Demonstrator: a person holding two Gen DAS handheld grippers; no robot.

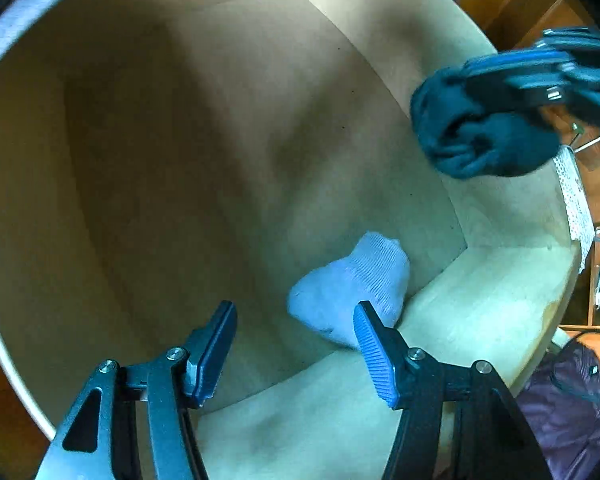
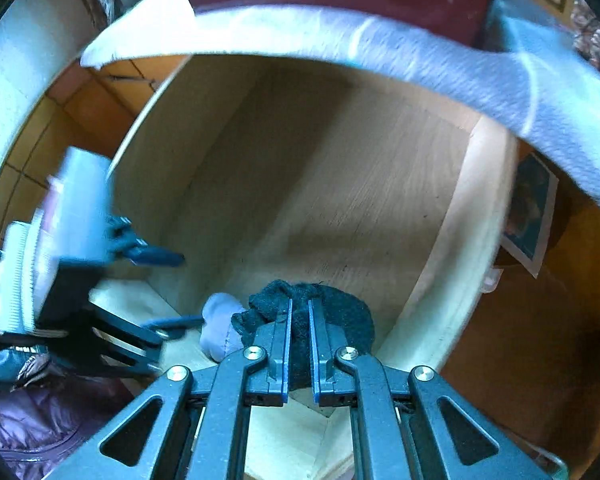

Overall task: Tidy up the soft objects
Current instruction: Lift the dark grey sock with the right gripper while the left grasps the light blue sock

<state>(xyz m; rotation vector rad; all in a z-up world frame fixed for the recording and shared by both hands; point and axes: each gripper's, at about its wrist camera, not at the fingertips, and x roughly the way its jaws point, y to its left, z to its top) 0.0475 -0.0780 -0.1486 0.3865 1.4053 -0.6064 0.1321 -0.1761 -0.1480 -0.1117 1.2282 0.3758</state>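
- We see a pale wooden open drawer box (image 1: 480, 280), light plywood floor and walls, both grippers working over it.
- Dark purple puffy jacket (image 1: 560, 392) lies outside the drawer, low at the right edge of the left wrist view.
- Dark teal bundled knit sock (image 1: 480, 144) is clamped in the right gripper (image 2: 300, 344), jaws nearly together on the fabric, bundle hanging above the drawer near its right wall.
- Small light blue ribbed sock bundle (image 1: 352, 280) sits on the drawer floor, tucked into the corner against the front wall.
- Left gripper (image 1: 296, 344) points down over it, jaws apart and empty; right pad overlaps the bundle's edge in view, contact we cannot tell.
- Handling, our guess: both socks are light, soft, squashy, not fragile, not slippery; they deform rather than slide.
- We would pinch the blue bundle across its thick middle, not a loose cuff, so it stays rolled.
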